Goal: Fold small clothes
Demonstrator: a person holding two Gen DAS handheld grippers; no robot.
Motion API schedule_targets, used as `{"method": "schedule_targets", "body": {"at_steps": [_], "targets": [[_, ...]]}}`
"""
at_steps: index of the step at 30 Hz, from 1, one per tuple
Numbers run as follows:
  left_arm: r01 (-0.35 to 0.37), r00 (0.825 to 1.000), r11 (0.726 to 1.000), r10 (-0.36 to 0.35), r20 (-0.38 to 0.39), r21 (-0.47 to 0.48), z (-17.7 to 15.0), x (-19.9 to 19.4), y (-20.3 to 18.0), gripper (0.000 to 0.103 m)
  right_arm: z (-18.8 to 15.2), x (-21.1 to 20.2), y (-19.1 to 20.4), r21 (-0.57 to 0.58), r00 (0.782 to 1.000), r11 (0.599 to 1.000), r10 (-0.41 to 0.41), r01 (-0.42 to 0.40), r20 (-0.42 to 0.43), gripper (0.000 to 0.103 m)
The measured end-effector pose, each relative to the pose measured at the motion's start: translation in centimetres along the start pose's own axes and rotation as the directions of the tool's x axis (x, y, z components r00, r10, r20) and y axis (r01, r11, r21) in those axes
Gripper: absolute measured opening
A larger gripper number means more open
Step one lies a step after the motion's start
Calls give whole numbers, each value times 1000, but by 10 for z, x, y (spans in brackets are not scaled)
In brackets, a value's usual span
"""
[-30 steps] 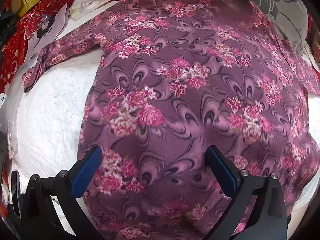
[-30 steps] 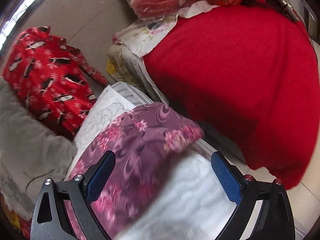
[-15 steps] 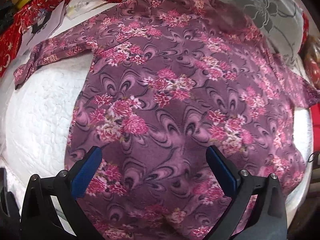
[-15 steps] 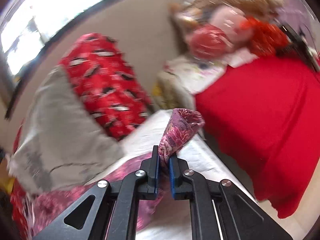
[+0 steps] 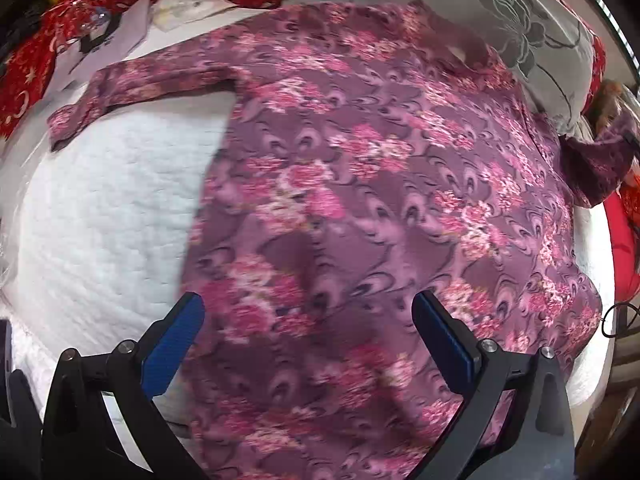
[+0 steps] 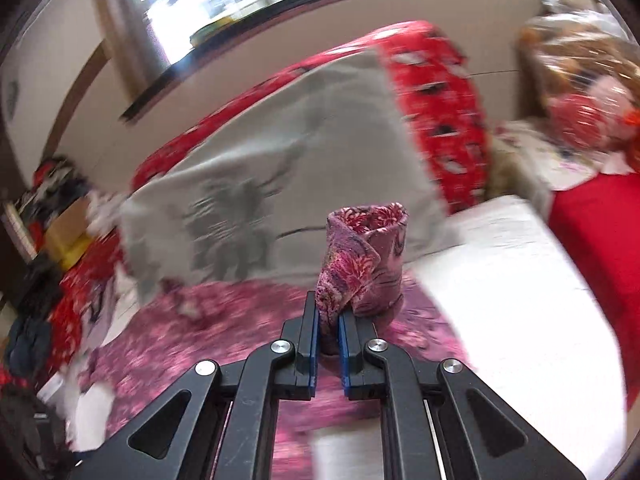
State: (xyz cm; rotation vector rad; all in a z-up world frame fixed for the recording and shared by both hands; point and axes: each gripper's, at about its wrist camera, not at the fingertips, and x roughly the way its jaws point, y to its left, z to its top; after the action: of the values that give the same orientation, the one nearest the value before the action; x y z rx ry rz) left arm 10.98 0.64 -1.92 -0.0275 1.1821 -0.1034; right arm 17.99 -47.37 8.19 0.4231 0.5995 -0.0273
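A purple shirt with pink flowers (image 5: 360,200) lies spread flat on a white quilted pad (image 5: 104,208). Its left sleeve (image 5: 132,88) stretches out to the far left. My left gripper (image 5: 308,328) is open and empty, hovering over the shirt's lower hem. My right gripper (image 6: 328,320) is shut on the cuff of the right sleeve (image 6: 364,256) and holds it up above the pad. The raised sleeve also shows at the right edge of the left wrist view (image 5: 600,160).
A grey pillow with a flower print (image 6: 280,168) lies behind the shirt, also in the left wrist view (image 5: 532,24). Red patterned fabric (image 6: 436,112) and white papers (image 5: 120,28) lie at the back. A red cover (image 6: 596,248) is on the right.
My right gripper closed on the right sleeve's cuff, lifted it and swung left toward the shirt's body. My left gripper stayed open and drew back a little over the hem.
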Motion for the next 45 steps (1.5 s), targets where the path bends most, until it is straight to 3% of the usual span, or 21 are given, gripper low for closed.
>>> {"method": "schedule_targets", "body": {"at_steps": [8,15,23,26,29,32,34,36,37,39,40,42,43,45], "targets": [[-2,1000,999,3,27,-40,-6,-10,35,103,-35,25,127,-179,979,966,166,-186,-120,8],[-1,999,998,4,50,-58,-8,-19,54,103,-99,27,227,-352,917,862,270,-366,-293,7],[7,997,997,-2,76,-71,-12,-27,63,103,-200,0,293,-575,852,655,222,-490,-474,7],[14,997,997,-8,80,-70,-13,-28,61,103,-235,-10,297,-600,831,610,191,-517,-522,8],[19,997,998,-14,75,-67,-14,-27,56,103,-267,-9,297,-606,809,593,139,-530,-572,10],[34,998,998,-30,62,-56,-13,-28,47,103,-293,-9,288,-586,775,608,78,-536,-627,17],[40,997,998,-38,70,-38,-13,-32,39,103,-296,-14,279,-573,766,632,53,-522,-640,19],[46,996,999,-45,80,-11,-11,-35,28,103,-283,-26,268,-550,768,649,85,-526,-634,23],[46,996,999,-46,82,5,-10,-36,22,103,-269,-34,259,-541,785,670,103,-509,-611,26],[50,995,998,-53,82,38,-9,-36,9,103,-241,-41,240,-531,823,722,94,-444,-560,43],[49,995,997,-53,80,53,-9,-35,3,103,-221,-43,223,-515,850,767,75,-384,-521,43],[44,996,995,-50,69,87,-10,-30,-10,103,-187,-43,186,-461,884,844,32,-273,-466,44],[42,997,994,-48,60,99,-12,-28,-15,103,-170,-42,161,-420,896,885,-8,-200,-444,44],[47,998,993,-52,43,110,-15,-22,-23,103,-149,-38,118,-336,898,939,-81,-78,-433,47]]}}
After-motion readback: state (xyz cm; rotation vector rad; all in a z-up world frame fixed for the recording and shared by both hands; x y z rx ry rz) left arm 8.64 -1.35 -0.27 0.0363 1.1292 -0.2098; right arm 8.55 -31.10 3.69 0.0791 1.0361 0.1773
